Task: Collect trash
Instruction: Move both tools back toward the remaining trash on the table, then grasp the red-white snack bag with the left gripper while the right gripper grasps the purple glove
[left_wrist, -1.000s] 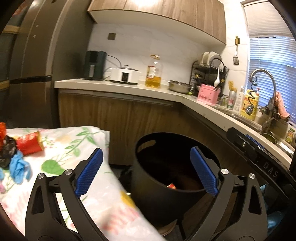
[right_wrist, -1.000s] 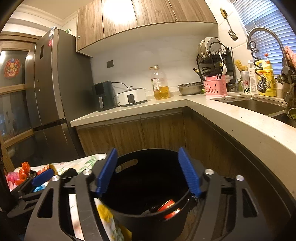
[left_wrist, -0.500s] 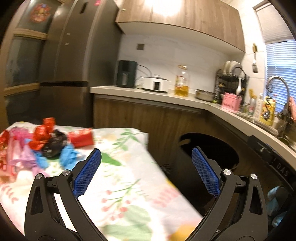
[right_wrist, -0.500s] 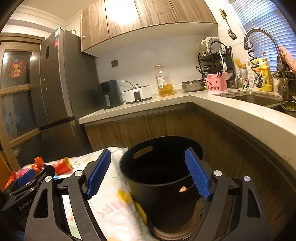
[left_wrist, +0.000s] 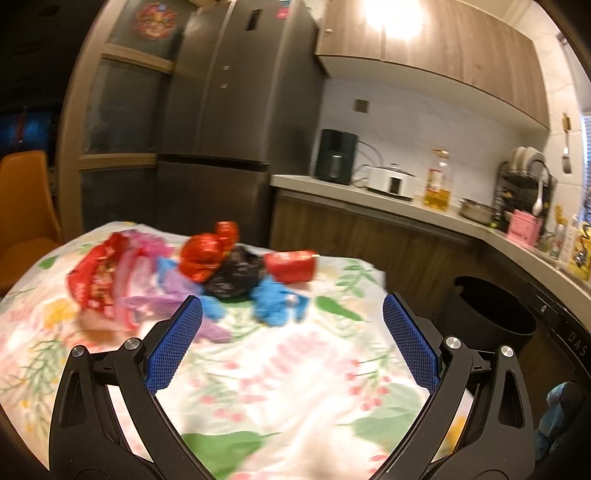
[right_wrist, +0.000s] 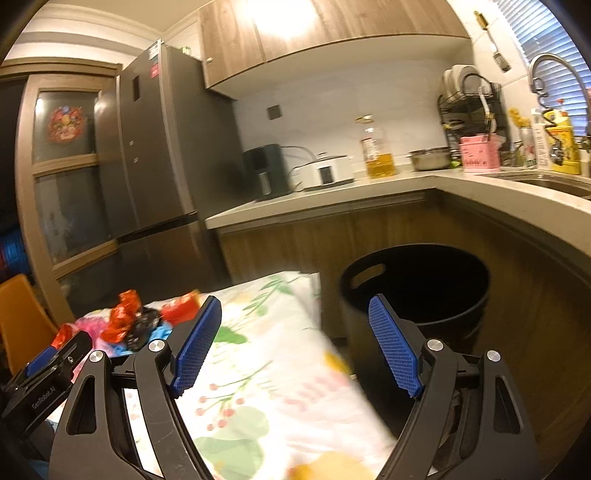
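1. Left gripper (left_wrist: 291, 339), black-framed with blue textured pads, is held spread wide and empty above the near part of the white floral tablecloth (left_wrist: 280, 380); nothing is touched by its pads.
2. Straight ahead of that claw, near but apart, the heap of trash is found: a crumpled blue glove (left_wrist: 275, 301), a black plastic bag (left_wrist: 236, 277), a purple wrapper (left_wrist: 173, 291); behind them a red foil wrapper (left_wrist: 205, 258) and a squat red packet (left_wrist: 291, 266), its long axis lying across the line of approach.
3. Right gripper (right_wrist: 295, 343) is likewise seen spread and empty; the heap (right_wrist: 133, 325) lies well off to its left, so the left claw is judged nearer.
4. Farthest right stands the round black plastic bin (right_wrist: 417, 291), beside the table's far corner, below the grey countertop (right_wrist: 332, 195).
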